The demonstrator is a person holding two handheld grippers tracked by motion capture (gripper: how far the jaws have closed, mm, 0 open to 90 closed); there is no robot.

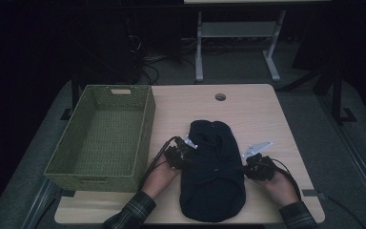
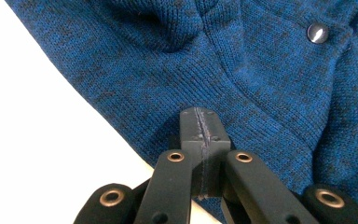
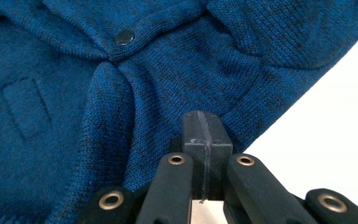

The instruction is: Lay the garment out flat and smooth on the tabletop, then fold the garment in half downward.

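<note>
On table, near edge: dark blue knitted button-up garment (image 1: 213, 171), folded into a long bundle, lying flat on the pale wooden table (image 1: 262, 109).
Long axis: running away from the person, near edge toward table centre.
Left gripper (image 1: 185, 153): at garment's left edge, about midway along; jaws pressed together, tips (image 2: 200, 128) resting over the knit, no fold seen between them.
Right gripper (image 1: 253, 163): at garment's right edge, opposite; jaws likewise closed, tips (image 3: 203, 130) over the knit edge, nothing pinched.
Bearing from jaws: garment straight ahead of both, between the two hands; neither clearly nearer.
Basket: green woven rectangular basket (image 1: 143, 143), left of garment, nearer the left gripper.
Count: one garment, one basket, two grippers; buttons, one in each gripper view (image 2: 317, 33).
</note>
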